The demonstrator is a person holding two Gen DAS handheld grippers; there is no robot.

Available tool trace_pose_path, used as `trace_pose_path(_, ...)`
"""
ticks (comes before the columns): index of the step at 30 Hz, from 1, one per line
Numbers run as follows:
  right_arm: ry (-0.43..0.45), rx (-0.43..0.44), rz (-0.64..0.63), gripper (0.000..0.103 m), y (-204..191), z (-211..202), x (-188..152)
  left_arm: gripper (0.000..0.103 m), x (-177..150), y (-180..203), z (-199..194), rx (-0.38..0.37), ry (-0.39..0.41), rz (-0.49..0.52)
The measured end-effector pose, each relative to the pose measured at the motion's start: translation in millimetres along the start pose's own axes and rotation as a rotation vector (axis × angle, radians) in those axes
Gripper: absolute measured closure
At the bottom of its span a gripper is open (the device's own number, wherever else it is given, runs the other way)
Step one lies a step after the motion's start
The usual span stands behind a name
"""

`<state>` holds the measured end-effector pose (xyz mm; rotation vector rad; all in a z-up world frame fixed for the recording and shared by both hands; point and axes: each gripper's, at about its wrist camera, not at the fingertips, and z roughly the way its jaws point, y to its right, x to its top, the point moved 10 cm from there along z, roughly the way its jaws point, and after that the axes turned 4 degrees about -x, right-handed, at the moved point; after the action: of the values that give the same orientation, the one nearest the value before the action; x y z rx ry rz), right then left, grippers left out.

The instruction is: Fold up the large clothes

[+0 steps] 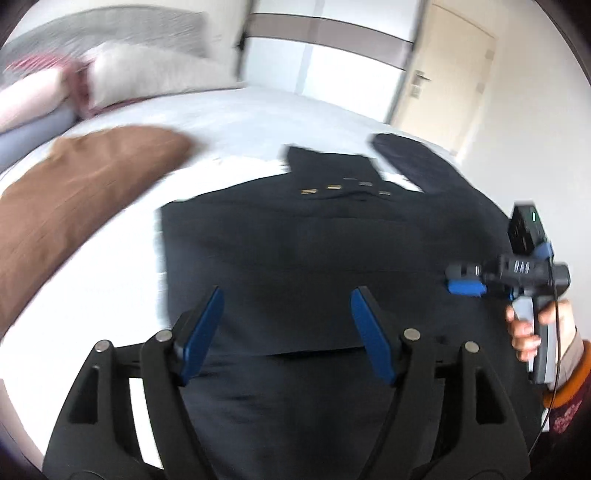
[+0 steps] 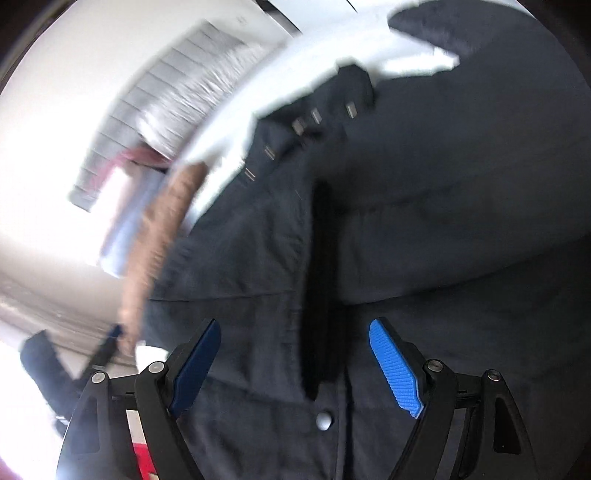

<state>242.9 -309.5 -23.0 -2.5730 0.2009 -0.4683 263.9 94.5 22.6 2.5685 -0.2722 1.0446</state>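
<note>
A large dark navy jacket [image 1: 314,258] lies spread flat on the white bed, with a row of small metal clasps [image 1: 345,189] near its collar. My left gripper [image 1: 287,299] hovers over the jacket's lower part, open, with nothing between its blue pads. My right gripper [image 1: 456,279], held in a person's hand [image 1: 524,332], is at the jacket's right side. In the right wrist view the right gripper [image 2: 295,326] is open above the jacket [image 2: 424,240], close to its front opening and a white snap button [image 2: 322,421]. Both views are blurred by motion.
A brown garment [image 1: 74,206] lies on the white bed sheet [image 1: 229,122] left of the jacket. Pillows [image 1: 147,70] and a grey headboard [image 1: 110,33] are at the far left. A closed door [image 1: 450,92] stands beyond the bed's far right corner.
</note>
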Motion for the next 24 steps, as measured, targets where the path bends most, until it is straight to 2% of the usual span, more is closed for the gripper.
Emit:
trace_pose_path(1,-0.026,-0.017,0.0,0.053,-1,9,-5,0.032,-3,-20,-2,0.026,-0.005,-0.024)
trace_pose_path(2,-0.056,-0.019,-0.004,0.07,-6,19,-11,0.039,-6,-32,-3,0.041,-0.005,-0.038)
trace_pose_path(3,-0.054,-0.021,-0.019,0.083,-12,21,-13,0.049,-9,-43,-3,0.052,-0.005,-0.052)
trace_pose_path(4,-0.037,-0.025,-0.04,0.092,-17,18,-12,0.055,-14,-55,-1,0.063,-0.007,-0.074)
trace_pose_path(6,0.022,-0.03,-0.114,0.094,-34,6,-4,0.074,-14,-72,3,0.071,-0.002,-0.128)
trace_pose_path(8,0.091,-0.04,-0.162,0.095,-46,-13,14,0.08,-9,-77,8,0.062,0.023,-0.169)
trace_pose_path(11,0.207,-0.054,-0.216,0.096,-57,-47,46,0.08,-1,-62,23,0.047,0.061,-0.156)
trace_pose_path(13,0.246,-0.076,-0.223,0.096,-51,-59,62,0.08,1,-54,43,0.039,0.056,-0.127)
trace_pose_path(18,0.224,-0.151,-0.253,0.096,-16,-40,62,0.08,-21,-35,89,0.089,-0.023,-0.018)
trace_pose_path(21,0.199,-0.191,-0.261,0.096,13,-17,54,0.08,-29,-32,94,0.1,-0.019,0.015)
trace_pose_path(24,0.191,-0.192,-0.234,0.095,39,0,47,0.08,-36,-28,92,0.1,-0.026,0.042)
